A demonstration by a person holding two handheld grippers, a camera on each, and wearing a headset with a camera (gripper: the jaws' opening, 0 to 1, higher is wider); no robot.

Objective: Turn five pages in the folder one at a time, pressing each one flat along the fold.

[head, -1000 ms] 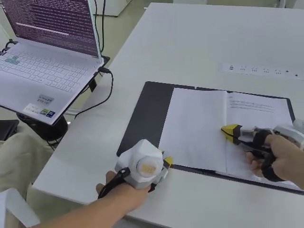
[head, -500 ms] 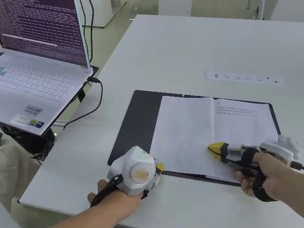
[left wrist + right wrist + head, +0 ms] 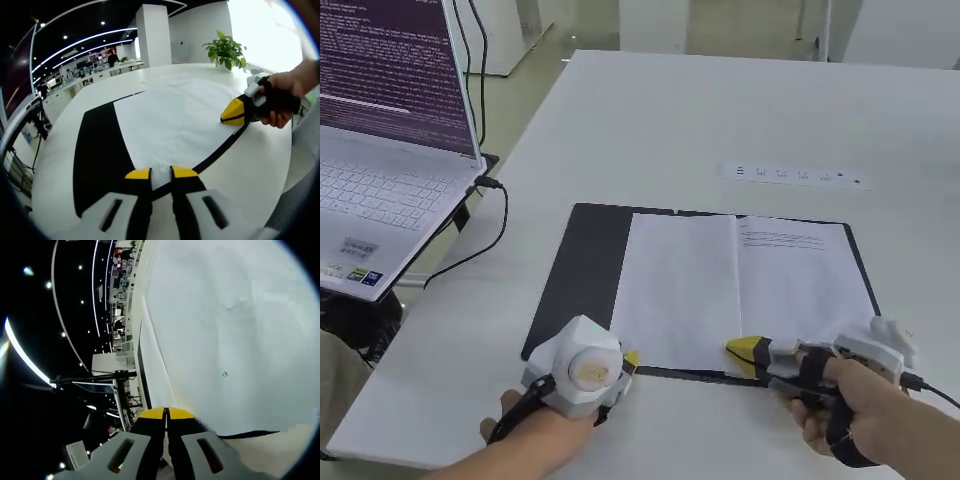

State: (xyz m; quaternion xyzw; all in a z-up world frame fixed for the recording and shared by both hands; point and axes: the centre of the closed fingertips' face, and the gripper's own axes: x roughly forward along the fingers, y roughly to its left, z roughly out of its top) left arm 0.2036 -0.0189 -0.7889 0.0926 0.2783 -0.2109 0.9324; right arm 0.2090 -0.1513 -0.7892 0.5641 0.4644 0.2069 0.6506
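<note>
So far: folder point(image 3: 582, 275) open flat on the surface point(image 3: 720, 120); you can't read the pages-turned count.
Left gripper point(image 3: 161, 173): jaws barely apart at the left page point(image 3: 670, 290) corner, holding nothing.
Right gripper point(image 3: 745, 349): closed, empty, at the fold point(image 3: 737, 285).

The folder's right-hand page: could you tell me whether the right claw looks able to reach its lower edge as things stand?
Probably yes. The right claw sits shut at the lower edge of the folder near the fold, beside that right-hand page, which lies flat and uncovered; nothing stands between them.
</note>
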